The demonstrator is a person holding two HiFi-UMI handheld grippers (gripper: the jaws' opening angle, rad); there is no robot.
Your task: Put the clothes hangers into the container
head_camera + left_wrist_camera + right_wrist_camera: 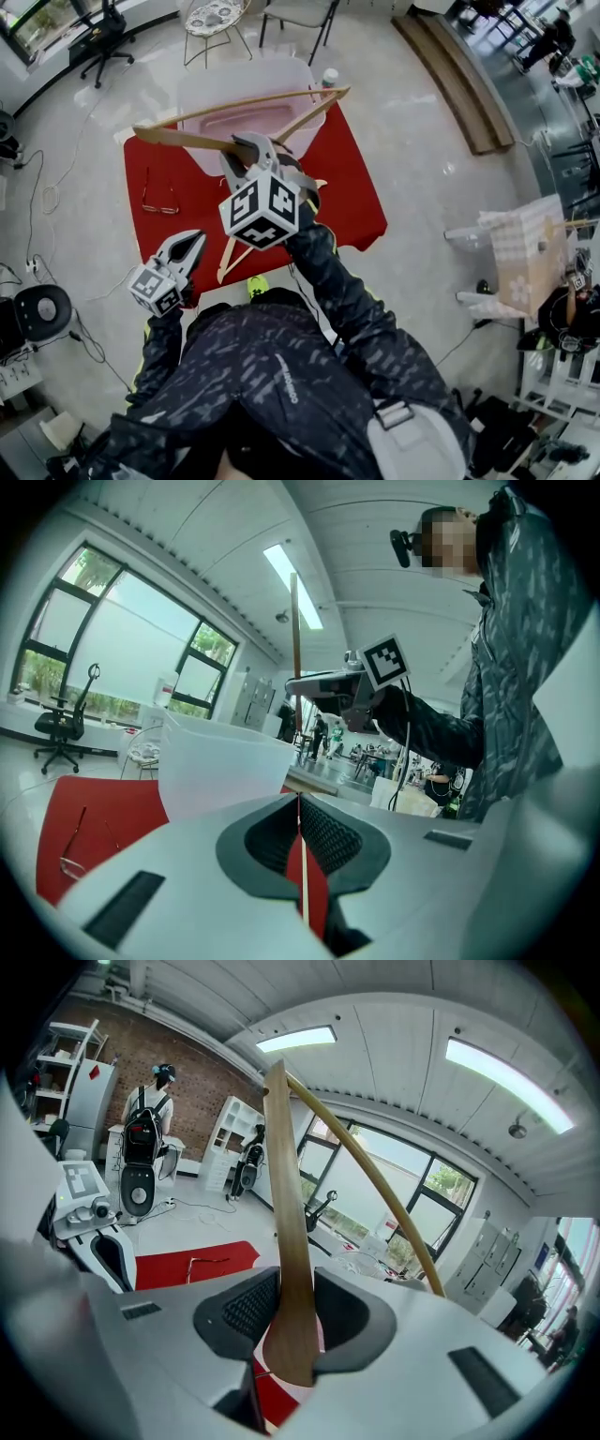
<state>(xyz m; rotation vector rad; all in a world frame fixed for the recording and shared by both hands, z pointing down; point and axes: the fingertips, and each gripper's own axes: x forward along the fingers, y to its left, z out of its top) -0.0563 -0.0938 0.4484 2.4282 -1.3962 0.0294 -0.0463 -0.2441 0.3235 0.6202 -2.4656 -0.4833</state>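
While right hand-held gripper point(249, 152) clamps hanger point(246, 101) near container point(199, 82); left hand-held gripper point(193, 240) closed, empty.

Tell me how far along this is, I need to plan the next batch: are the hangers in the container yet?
Done: nothing yet, since the container looks empty. In hand: the right gripper is shut on a wooden hanger, held above the red table near the container. Left: drop that one in, then fetch the second hanger lying on the table. The left gripper is shut and empty.
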